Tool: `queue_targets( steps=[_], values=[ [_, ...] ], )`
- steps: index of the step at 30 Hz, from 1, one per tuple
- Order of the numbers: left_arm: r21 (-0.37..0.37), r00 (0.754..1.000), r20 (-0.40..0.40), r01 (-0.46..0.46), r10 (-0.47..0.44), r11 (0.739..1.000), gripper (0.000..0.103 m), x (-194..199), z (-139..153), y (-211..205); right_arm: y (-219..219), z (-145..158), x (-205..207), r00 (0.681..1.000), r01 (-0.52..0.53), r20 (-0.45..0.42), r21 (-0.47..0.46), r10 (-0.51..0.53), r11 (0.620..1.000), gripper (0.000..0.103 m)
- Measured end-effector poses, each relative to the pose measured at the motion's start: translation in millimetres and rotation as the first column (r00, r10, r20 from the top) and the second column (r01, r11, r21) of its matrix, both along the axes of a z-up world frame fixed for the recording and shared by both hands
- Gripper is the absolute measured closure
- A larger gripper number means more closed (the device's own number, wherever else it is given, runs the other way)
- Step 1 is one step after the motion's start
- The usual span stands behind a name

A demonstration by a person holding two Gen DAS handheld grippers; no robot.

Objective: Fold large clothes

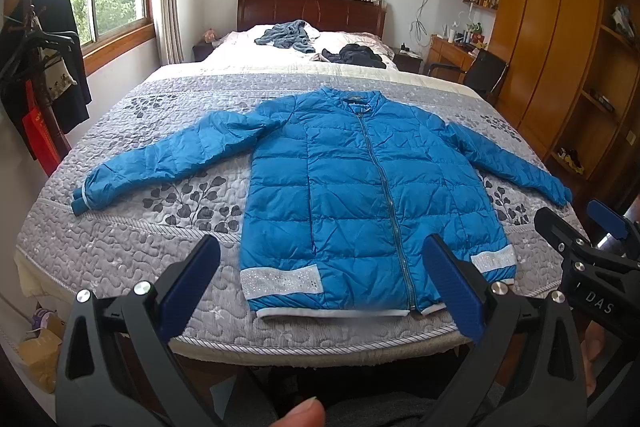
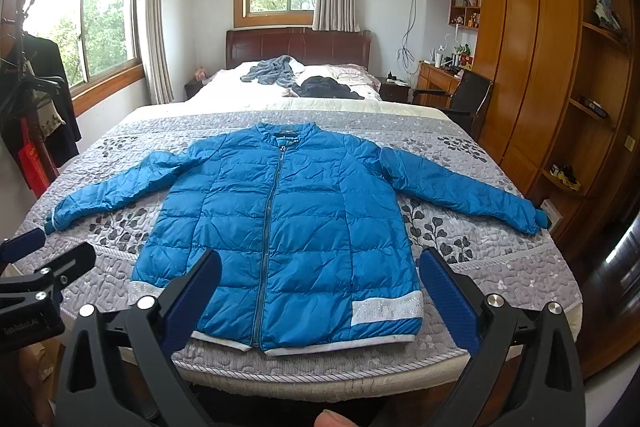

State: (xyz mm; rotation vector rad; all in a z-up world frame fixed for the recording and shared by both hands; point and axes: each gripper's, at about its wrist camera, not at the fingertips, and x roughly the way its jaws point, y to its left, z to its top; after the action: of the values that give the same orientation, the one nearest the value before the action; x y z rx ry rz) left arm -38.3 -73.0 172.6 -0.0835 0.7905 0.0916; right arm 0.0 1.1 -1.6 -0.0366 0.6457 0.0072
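Note:
A blue quilted jacket point(image 1: 360, 187) point(image 2: 280, 227) lies flat and zipped on the bed, front up, both sleeves spread out sideways, hem with silver bands toward me. My left gripper point(image 1: 320, 283) hovers open before the foot of the bed, its blue pads either side of the hem's left half, not touching it. In the right wrist view my right gripper point(image 2: 320, 295) is open too, held off the bed in front of the hem's right half. Each gripper shows in the other's view: the right gripper point(image 1: 580, 227) at the right edge, the left gripper point(image 2: 44, 255) at the left edge.
The grey leaf-patterned bedspread point(image 1: 180, 199) covers the near bed. Crumpled grey and dark clothes point(image 1: 288, 35) lie near the pillows. A coat rack with dark garments point(image 1: 44, 67) stands left. Wooden wardrobes point(image 1: 560, 47), a desk and a chair point(image 1: 486, 71) fill the right.

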Motion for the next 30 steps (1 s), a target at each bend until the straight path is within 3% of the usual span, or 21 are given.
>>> queue_targets(
  steps=[30],
  values=[
    [-0.018, 1.0, -0.012, -0.014, 0.013, 1.0, 0.003, 1.7, -4.5, 8.3, -1.5, -2.3, 3.9, 1.0, 0.004, -0.009, -0.005, -0.004, 1.0, 0.004]
  ],
)
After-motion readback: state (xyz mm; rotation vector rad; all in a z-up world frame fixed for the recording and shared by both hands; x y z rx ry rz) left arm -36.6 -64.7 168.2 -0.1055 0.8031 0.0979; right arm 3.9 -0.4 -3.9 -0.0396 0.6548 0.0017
